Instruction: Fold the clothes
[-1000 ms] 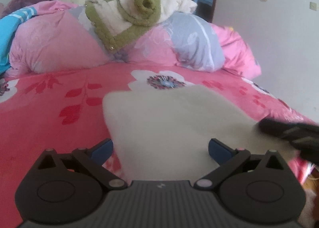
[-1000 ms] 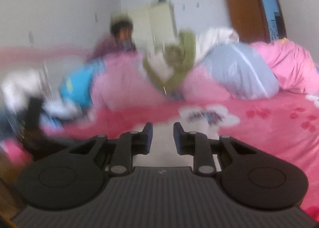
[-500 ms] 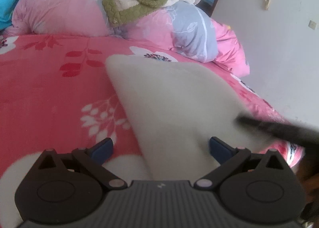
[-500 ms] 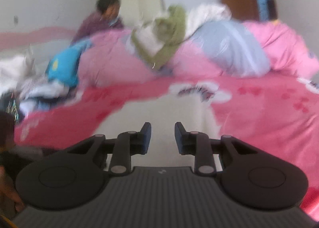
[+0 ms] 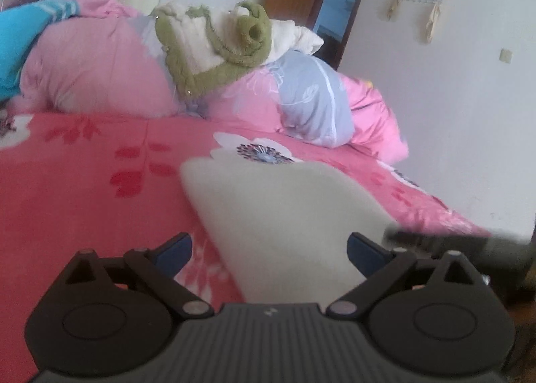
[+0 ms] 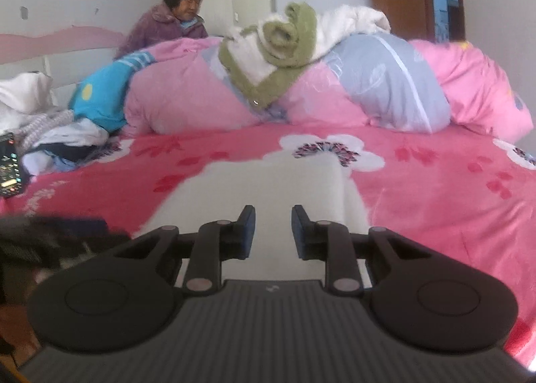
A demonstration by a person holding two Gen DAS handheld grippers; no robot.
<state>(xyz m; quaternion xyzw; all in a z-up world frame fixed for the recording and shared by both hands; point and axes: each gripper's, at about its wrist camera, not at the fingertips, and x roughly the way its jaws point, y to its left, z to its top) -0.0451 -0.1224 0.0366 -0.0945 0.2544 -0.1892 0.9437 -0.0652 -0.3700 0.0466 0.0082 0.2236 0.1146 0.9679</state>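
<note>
Jaws spread on left gripper [image 5: 269,250], narrowly parted on right gripper [image 6: 273,229] — cream garment [image 5: 281,215] beneath, quilt [image 6: 335,94] beyond.

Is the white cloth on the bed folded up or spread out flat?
Folded, at least once. In the right wrist view the white cloth shows a doubled layer along its right edge, lying on the pink bedspread.

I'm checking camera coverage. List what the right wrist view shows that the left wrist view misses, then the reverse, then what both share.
Only the right wrist view: a remote control and a heap of clothes at the bed's left side.
Only the left wrist view: a wall hook rail and a wall switch.
Both: the cream garment on the pink floral bedspread, the green-and-white fleece on the quilts, and a seated person.
</note>
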